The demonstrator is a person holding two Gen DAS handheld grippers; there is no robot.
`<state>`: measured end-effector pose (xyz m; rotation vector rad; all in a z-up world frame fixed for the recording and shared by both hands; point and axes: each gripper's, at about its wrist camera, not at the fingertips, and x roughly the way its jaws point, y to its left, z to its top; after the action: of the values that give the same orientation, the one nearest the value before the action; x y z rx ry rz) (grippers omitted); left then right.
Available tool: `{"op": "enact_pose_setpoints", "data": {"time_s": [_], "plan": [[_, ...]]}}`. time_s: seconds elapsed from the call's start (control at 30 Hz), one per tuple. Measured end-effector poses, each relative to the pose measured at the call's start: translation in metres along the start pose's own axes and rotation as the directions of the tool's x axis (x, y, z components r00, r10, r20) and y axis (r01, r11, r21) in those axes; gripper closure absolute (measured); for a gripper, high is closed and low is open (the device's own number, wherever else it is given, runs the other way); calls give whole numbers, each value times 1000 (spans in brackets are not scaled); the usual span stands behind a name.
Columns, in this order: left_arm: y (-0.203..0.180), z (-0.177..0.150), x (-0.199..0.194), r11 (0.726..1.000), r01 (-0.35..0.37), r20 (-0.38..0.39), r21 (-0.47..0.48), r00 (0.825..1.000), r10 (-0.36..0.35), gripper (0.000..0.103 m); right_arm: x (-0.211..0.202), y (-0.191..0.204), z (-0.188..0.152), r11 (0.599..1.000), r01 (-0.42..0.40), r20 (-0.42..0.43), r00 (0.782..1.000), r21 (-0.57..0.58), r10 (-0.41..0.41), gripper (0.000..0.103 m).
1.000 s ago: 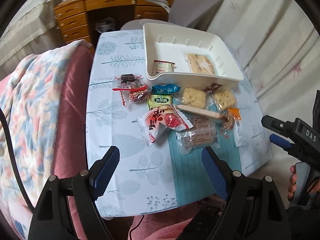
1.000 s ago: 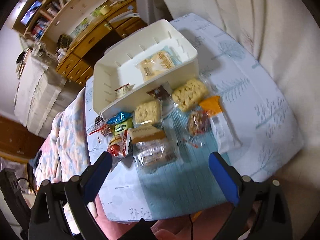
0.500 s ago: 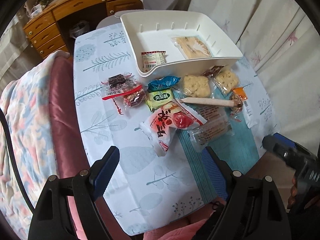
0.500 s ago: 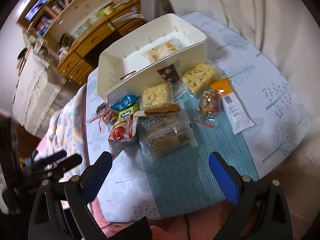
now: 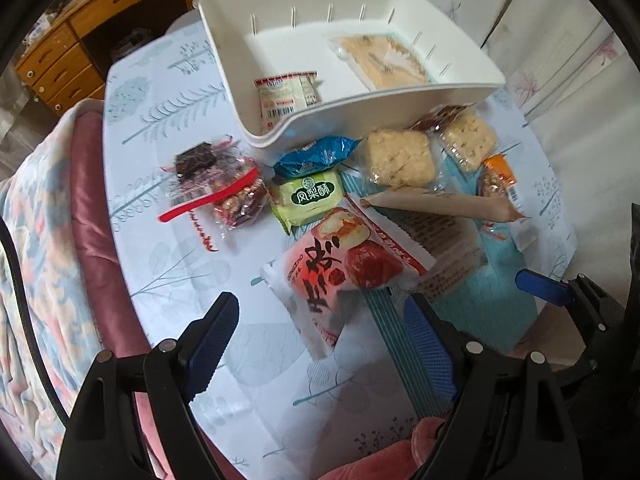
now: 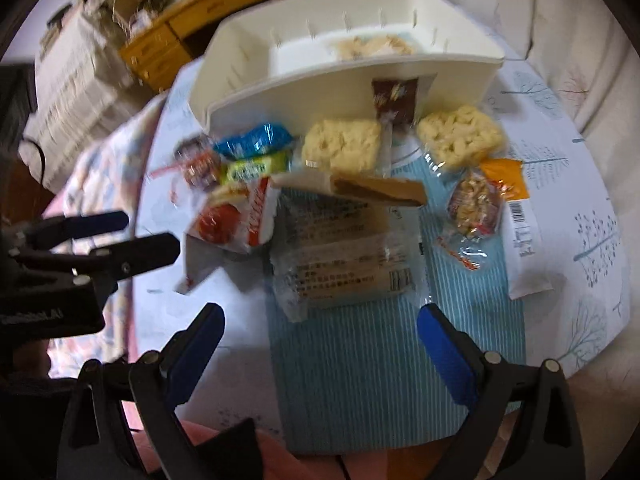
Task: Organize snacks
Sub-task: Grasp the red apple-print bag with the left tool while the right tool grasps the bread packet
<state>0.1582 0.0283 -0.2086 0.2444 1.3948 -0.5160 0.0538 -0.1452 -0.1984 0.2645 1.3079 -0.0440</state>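
Two snacks in tray (image 5: pixel 460 92): white packet (image 5: pixel 286 94), beige pack (image 5: pixel 380 60).
Left gripper (image 5: pixel 320 320): spread wide, holding nothing.
Right gripper (image 6: pixel 320 324): spread wide, holding nothing.

A red-and-white snack bag (image 5: pixel 340 268) lies flat just ahead of the left fingers (image 5: pixel 212 336), between them. Beyond it sit a green pastry pack (image 5: pixel 310 196) and a blue wrapper (image 5: pixel 316 154). A clear printed bread pack (image 6: pixel 344 248) lies ahead of the right fingers (image 6: pixel 448 360). Farther off, the white bin (image 5: pixel 400 96) holds two packets.
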Motion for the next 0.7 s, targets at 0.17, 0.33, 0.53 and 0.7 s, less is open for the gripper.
{"op": "enact_pose_setpoints", "data": {"time_s": [0.17,0.33,0.53,0.7], "plan": [[-2,12,22,1000,5,-46,-10,999,-5,19,20,1,9,999,9,-54,998,-37,-11,5],[0,21,42,999,34,-90,-41,995,-37,19,37,0,15,998,1,-99,995,-67,-8,5],[-1,27,67,991,99,-134,-91,985,-110,19,52,4,18,994,11,-128,991,-107,-25,4],[-2,32,81,986,106,-137,-126,983,-123,20,63,2,22,990,48,-135,989,-136,-66,4]]}}
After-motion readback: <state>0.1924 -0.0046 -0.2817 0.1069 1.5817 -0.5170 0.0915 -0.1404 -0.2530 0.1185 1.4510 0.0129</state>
